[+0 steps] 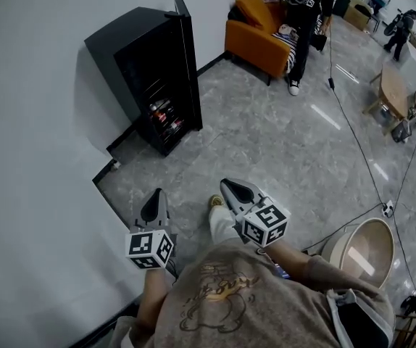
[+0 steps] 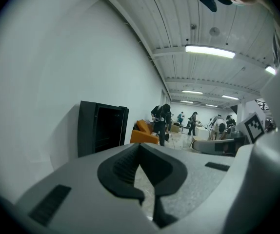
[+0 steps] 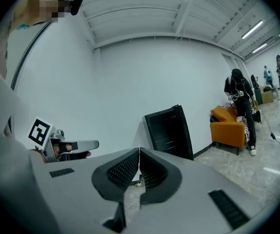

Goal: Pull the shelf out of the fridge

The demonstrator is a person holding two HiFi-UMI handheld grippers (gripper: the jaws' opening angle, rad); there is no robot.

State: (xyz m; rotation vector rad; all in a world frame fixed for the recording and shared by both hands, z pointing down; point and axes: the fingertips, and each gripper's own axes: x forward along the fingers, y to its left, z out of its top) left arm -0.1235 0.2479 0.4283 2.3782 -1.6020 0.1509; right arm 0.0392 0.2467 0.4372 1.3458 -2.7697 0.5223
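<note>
Grey stone floor (image 1: 280,143) is seen running along a white wall. Both pairs of jaws are closed tip to tip with nothing between them. The left gripper (image 1: 156,198) is at the lower left of the head view and the right gripper (image 1: 230,187) is just beside it. Well apart, at upper left, the black fridge (image 1: 157,71) is stood against the wall. A shelf (image 1: 172,127) is glimpsed low inside, loaded with cans (image 1: 160,110). The shelf is judged stiff but thin, and heavy under its load, so the front rail is best taken near both ends and drawn level. Whether the door is open cannot be told.
</note>
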